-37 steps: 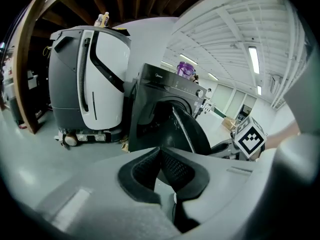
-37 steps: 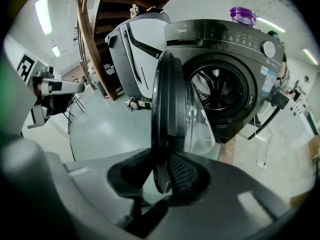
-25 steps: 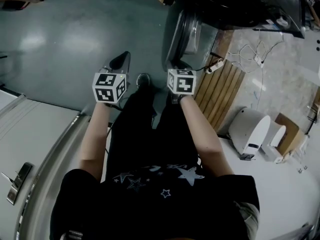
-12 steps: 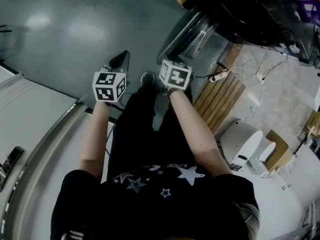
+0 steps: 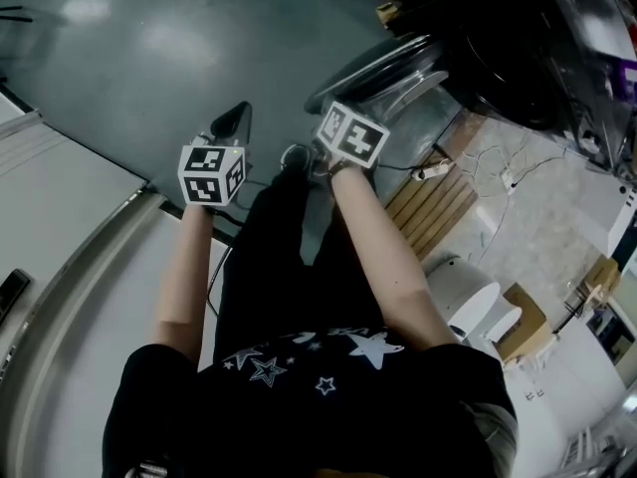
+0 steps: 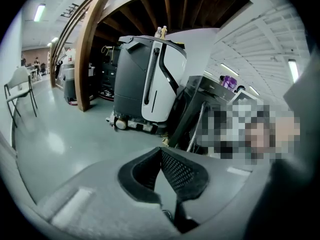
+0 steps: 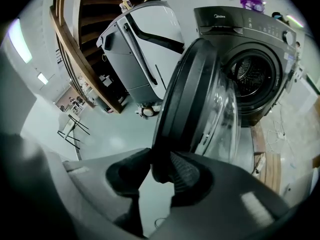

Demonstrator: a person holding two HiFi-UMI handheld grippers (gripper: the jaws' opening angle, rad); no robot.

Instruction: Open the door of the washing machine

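The dark front-loading washing machine stands with its drum showing. Its round glass door hangs swung out on its hinge, and shows in the head view above my right hand. My right gripper has the door's dark rim between its pads, which press on it while the jaws are opening slightly. In the head view that gripper is mostly hidden behind its marker cube. My left gripper hovers over the bare floor to the left, shut with nothing in it.
A slatted wooden pallet and a power strip with cables lie right of my legs. A white appliance sits lower right. A large grey-and-white machine, a wooden arch post and a chair stand across the floor.
The door has swung further out from the machine, and my right gripper has travelled with its rim. My left gripper has shifted a little sideways over the floor.
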